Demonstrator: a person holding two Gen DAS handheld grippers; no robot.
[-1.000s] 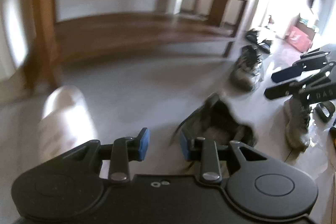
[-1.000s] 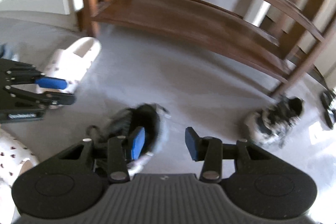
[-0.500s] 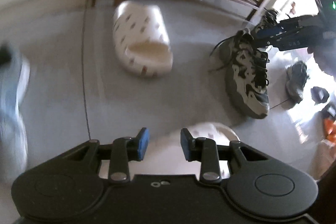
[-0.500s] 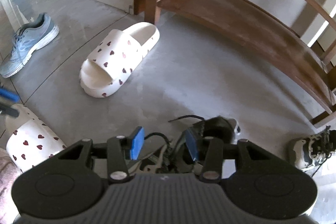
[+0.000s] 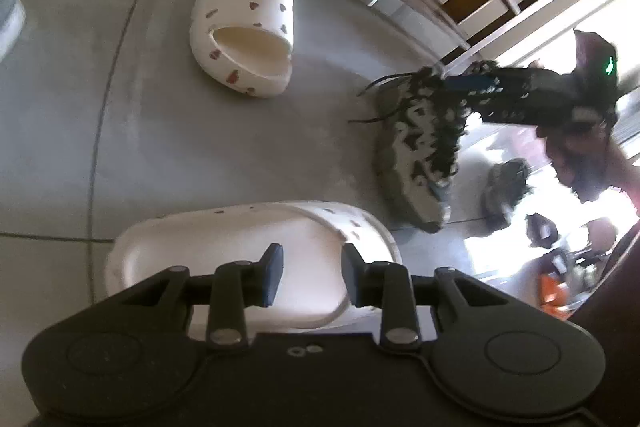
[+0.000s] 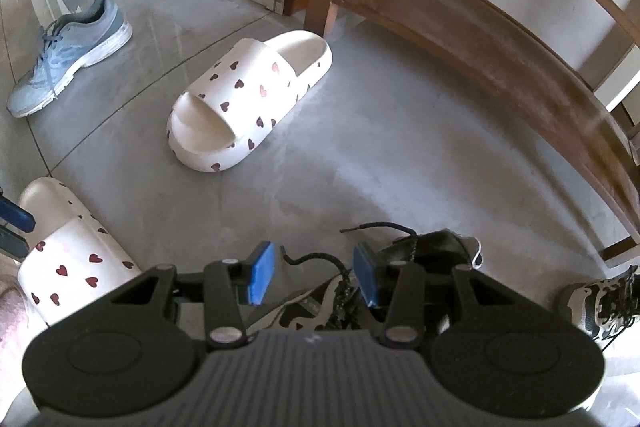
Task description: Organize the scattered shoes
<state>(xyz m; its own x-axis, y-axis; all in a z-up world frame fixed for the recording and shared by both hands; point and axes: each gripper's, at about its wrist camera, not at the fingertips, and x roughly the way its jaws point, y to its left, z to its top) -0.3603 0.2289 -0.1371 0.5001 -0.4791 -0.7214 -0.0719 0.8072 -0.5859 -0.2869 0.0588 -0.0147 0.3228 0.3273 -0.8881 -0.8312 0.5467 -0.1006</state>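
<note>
Left tool spread, hovering over near slide, lined up to grab its strap. Right tool spread above camo sneaker, likely for pickup to rack.
</note>
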